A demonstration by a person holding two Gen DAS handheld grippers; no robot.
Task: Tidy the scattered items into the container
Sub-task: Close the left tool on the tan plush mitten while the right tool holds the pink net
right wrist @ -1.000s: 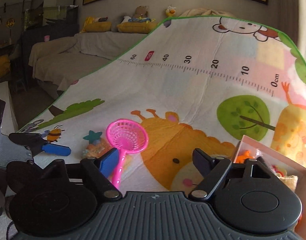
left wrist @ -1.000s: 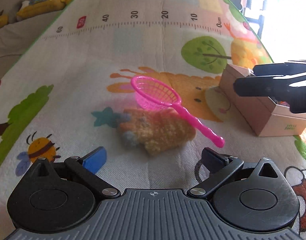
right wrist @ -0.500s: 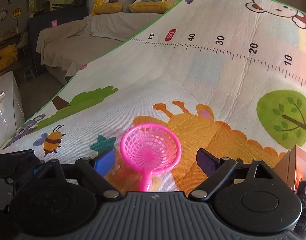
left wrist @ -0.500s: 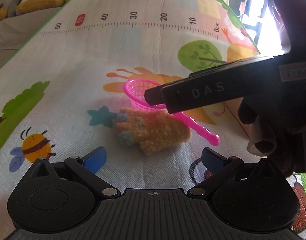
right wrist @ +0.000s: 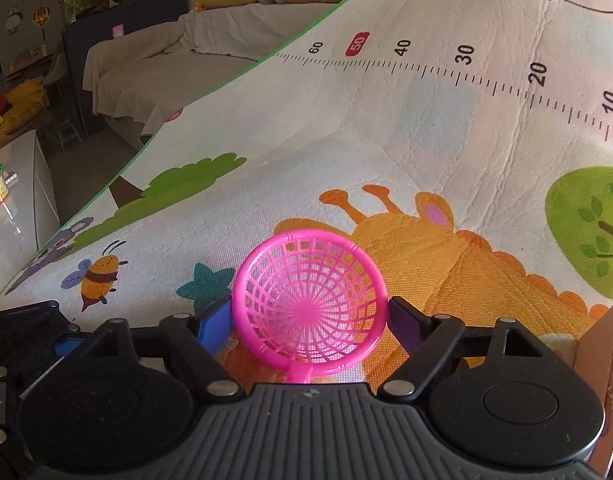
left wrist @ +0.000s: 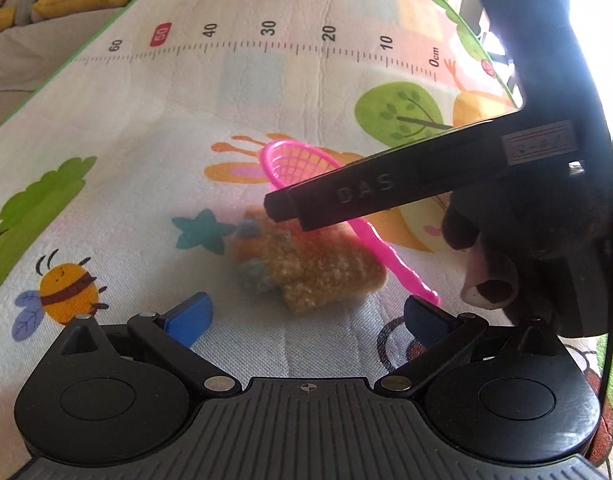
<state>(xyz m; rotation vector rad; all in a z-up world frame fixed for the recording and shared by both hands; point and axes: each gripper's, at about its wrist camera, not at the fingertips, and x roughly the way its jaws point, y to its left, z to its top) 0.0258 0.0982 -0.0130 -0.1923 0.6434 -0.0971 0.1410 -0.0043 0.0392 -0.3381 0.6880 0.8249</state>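
The pink toy net (right wrist: 308, 300) lies on the play mat (right wrist: 386, 128) with its round basket directly between the fingers of the right tool (right wrist: 309, 322), the blue pad just beside the rim on one side and the dark pad just beside it on the other. The jaws have just been closing a little around it and stand wide, and I cannot see either pad pressing on the rim, so it reads as straddled, not held.

The net's long axis is what matters: in the left wrist view the handle (left wrist: 390, 256) runs from the basket back toward the camera, passing over the edge of a fuzzy orange knitted glove (left wrist: 314, 272) (blurred, so the exact contact is unclear). The right tool points along that axis, handle beneath it and basket ahead, so closing would probably pinch the basket across its width.

The left tool (left wrist: 306, 320) hangs open and empty short of the glove. A corner of the cardboard box (right wrist: 602, 344) shows at the right edge of the right wrist view, near the net.
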